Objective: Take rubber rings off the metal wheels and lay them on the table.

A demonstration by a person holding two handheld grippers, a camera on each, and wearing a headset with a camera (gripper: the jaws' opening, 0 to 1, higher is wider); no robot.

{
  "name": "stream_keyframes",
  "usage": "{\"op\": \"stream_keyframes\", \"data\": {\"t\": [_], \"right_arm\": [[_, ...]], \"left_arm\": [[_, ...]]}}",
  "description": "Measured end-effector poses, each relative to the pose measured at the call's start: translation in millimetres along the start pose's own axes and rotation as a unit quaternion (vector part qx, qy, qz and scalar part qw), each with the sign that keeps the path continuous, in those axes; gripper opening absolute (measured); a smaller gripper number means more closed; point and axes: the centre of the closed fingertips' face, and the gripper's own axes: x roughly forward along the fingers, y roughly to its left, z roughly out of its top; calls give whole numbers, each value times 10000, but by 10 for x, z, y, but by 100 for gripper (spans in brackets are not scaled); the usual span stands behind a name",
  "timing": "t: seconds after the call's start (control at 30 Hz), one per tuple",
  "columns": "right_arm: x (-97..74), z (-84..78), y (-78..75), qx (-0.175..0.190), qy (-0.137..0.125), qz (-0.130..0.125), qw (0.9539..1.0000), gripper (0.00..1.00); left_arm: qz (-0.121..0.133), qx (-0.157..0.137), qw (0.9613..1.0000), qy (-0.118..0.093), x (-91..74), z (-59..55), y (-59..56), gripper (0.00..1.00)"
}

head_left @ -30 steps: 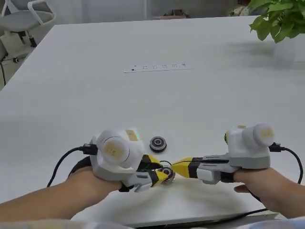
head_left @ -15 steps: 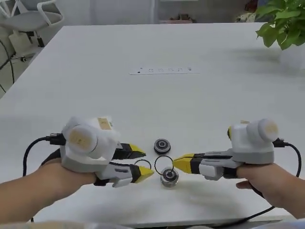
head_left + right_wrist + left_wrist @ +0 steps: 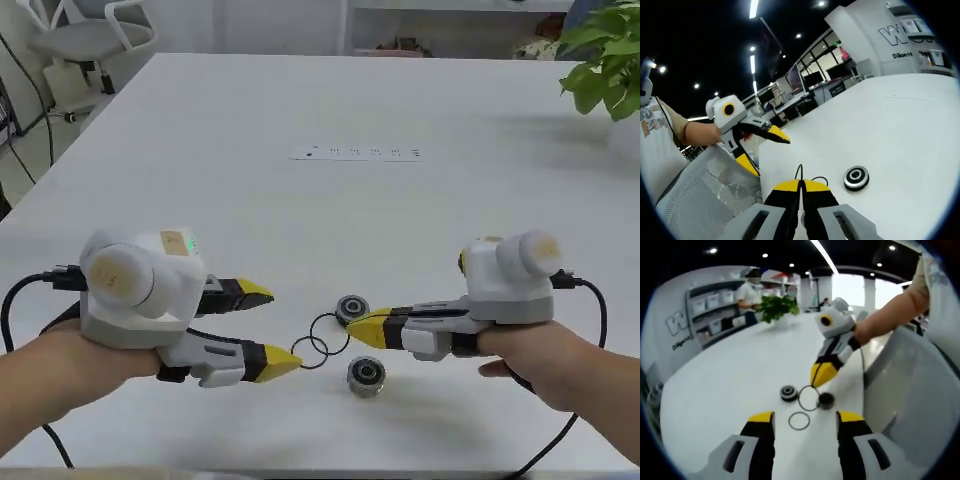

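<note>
The step in hand looks like the laying down of a freed ring. The right tongs (image 3: 352, 330) are pressing together on the edge of a thin black rubber ring (image 3: 330, 333), which is hanging from their yellow tips low over the table (image 3: 420, 220), between the far metal wheel (image 3: 352, 308) and the near metal wheel (image 3: 366, 375). Whether the ring's lower edge is touching the table cannot be told. A smaller ring (image 3: 308, 352) is lying flat on the table just beside the lower tip of the left tongs (image 3: 277, 328), which are standing wide apart and gripping nothing. In the left gripper view that ring is sitting just ahead of the gap between the jaws. The next move probably calls for lowering the held ring onto a bare patch of table, clear of both wheels and the smaller ring, and then parting the right tongs so it drops flat. Whether either wheel is carrying another ring is too small to tell. If one is, the left tongs are probably well placed to steady it.
</note>
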Motion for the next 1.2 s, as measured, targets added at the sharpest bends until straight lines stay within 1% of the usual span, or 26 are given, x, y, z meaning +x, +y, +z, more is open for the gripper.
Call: {"op": "stream_keyframes", "data": {"t": [0.2,0.33,0.4,0.53,0.63,0.8,1.2], "right_arm": [[129,-14,-17,-2,146,60,9999,0],[208,-32,-60,48,221,52,9997,0],[235,-37,-78,76,242,44,9997,0],[289,-69,-143,177,310,0,9994,0],[319,-118,-185,285,382,-23,9989,0],[344,-181,-206,375,463,-37,9982,0],[380,-283,-275,478,597,-108,9970,0]], "left_arm": [[95,-97,9999,-18,-98,-47,57,58],[147,-299,9994,-101,-144,-53,101,61],[169,-297,9994,-113,-153,-51,109,64],[185,-292,9993,-127,-171,-49,117,67],[187,-321,9992,-127,-183,-64,119,68],[199,-377,9990,-94,-194,-108,133,68],[226,-466,9986,-59,-186,-153,186,68]]}}
